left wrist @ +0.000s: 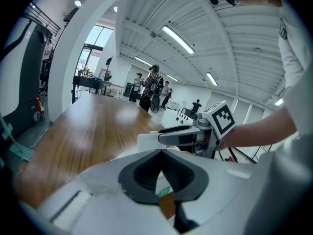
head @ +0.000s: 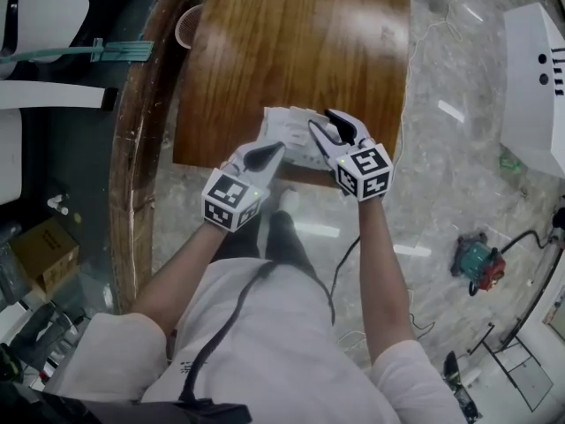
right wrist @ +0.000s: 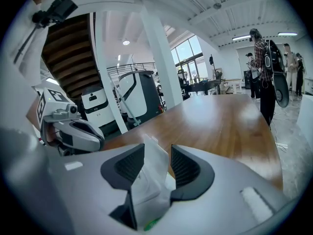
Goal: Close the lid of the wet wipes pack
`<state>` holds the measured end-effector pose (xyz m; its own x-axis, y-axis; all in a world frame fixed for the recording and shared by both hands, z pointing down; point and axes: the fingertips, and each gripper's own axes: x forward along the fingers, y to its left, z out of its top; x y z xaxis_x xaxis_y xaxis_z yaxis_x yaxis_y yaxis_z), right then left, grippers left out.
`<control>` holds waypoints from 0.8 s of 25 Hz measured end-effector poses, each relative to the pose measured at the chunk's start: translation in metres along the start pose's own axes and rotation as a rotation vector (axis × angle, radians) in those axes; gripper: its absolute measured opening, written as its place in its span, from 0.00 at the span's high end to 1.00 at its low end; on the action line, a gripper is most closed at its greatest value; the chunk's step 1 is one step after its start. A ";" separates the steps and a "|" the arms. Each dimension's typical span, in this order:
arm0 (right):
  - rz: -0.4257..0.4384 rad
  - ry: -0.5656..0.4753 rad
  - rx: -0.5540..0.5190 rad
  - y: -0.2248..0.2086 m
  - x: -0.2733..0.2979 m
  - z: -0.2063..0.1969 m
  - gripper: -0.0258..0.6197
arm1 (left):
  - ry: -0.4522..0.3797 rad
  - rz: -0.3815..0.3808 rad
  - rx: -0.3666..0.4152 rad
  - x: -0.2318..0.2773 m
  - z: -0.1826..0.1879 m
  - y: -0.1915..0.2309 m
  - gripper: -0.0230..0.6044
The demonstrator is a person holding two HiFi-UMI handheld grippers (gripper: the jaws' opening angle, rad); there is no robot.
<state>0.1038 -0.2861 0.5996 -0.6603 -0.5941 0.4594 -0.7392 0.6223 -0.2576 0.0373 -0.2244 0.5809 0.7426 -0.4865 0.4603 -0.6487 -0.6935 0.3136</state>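
White soft wet wipes pack (head: pixel 284 129) sits at near edge of brown wooden counter (head: pixel 291 42); left tongs (left wrist: pixel 162 152) closed, tips together, beside pack; right tongs (right wrist: pixel 157 147) open, pack's raised white part between them.

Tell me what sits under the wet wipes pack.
The wet wipes pack rests on the wooden table, at its near edge. Anything beneath is covered by the pack itself.

Left forearm (head: pixel 181 268) and right forearm (head: pixel 381 272) are stretched out front, bare. The left gripper (head: pixel 267 155) and right gripper (head: pixel 328 126) are held just beside each other, tipped down a bit. Left fingers (left wrist: pixel 146 173) are pinched together at the tips, right fingers (right wrist: pixel 131 164) are spread apart.
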 end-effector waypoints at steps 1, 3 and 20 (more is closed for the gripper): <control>0.003 0.000 0.000 0.000 0.000 0.000 0.69 | -0.001 0.003 -0.001 0.000 0.000 0.000 0.96; 0.012 -0.002 -0.002 0.001 -0.001 0.001 0.69 | -0.002 0.011 -0.003 0.000 0.001 0.001 0.96; 0.040 -0.005 -0.030 0.023 -0.015 0.000 0.69 | -0.024 0.036 0.001 -0.017 0.002 -0.006 0.96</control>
<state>0.0964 -0.2632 0.5870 -0.6899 -0.5712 0.4448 -0.7081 0.6603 -0.2503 0.0290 -0.2136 0.5695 0.7225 -0.5238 0.4512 -0.6750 -0.6756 0.2965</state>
